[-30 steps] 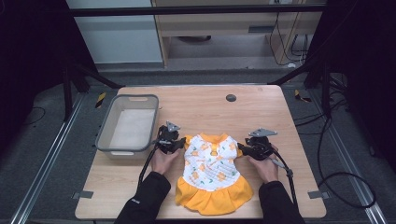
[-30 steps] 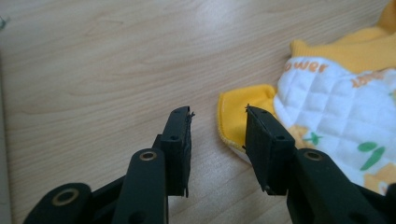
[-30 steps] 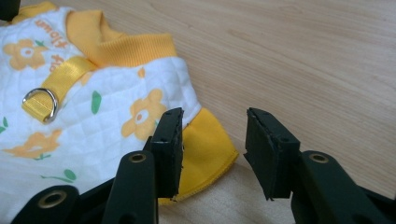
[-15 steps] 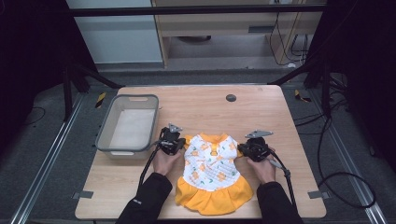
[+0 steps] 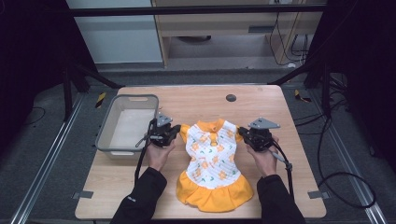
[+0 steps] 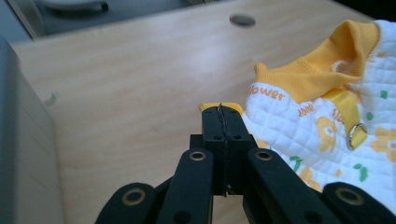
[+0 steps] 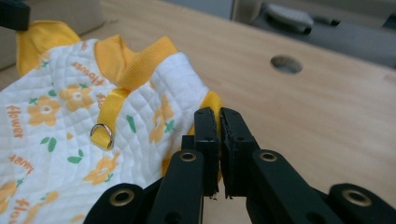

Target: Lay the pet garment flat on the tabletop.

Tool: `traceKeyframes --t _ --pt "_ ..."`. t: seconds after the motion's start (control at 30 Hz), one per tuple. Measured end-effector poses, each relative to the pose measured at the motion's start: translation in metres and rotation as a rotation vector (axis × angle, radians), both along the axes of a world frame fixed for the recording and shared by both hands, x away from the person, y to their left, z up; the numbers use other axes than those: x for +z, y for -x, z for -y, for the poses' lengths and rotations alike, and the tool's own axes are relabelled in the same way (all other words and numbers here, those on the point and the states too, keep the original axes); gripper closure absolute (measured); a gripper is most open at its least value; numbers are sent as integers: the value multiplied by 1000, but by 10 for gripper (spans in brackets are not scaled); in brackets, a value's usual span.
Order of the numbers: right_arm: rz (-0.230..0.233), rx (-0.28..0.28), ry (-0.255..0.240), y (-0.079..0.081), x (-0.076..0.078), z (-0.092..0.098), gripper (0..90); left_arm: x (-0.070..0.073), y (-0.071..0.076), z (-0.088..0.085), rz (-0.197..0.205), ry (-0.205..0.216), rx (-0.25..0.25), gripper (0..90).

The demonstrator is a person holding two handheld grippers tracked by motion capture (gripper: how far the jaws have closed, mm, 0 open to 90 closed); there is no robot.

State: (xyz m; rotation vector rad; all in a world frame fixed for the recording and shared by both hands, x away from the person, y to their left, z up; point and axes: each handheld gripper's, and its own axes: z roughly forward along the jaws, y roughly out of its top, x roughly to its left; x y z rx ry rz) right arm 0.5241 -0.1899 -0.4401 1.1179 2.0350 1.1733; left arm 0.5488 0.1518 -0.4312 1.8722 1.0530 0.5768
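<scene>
A small white quilted dress (image 5: 212, 161) with orange flowers, a yellow collar, yellow sleeves and a yellow skirt hem lies on the wooden table (image 5: 280, 196). My left gripper (image 5: 177, 131) is shut on the yellow edge of the dress's left sleeve (image 6: 233, 107), which pokes out just past the closed jaws of that gripper (image 6: 220, 111). My right gripper (image 5: 241, 134) is shut on the right sleeve (image 7: 211, 99), with yellow cloth pinched at the tips of that gripper (image 7: 218, 114). A metal ring (image 7: 102, 135) hangs from the yellow strap below the collar.
A grey plastic tray (image 5: 108, 140) stands at the table's left, close beside my left gripper. A round dark hole (image 5: 230, 98) sits in the tabletop behind the dress. Bare wood lies to the right and at the back.
Both grippers have closed on the sleeves and risen a little, drawing the shoulders of the dress up off the table.
</scene>
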Motion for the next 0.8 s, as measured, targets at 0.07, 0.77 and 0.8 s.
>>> traceKeyframes --t 0.07,0.77,0.8 --pt "41 -19 -1 -6 8 -2 863 11 -3 1 45 3 14 900" --pt "43 -31 -13 17 22 17 543 24 21 -17 5 -12 14 467" --pt "39 -21 -19 24 23 18 536 24 27 -19 -1 -18 -3 467"
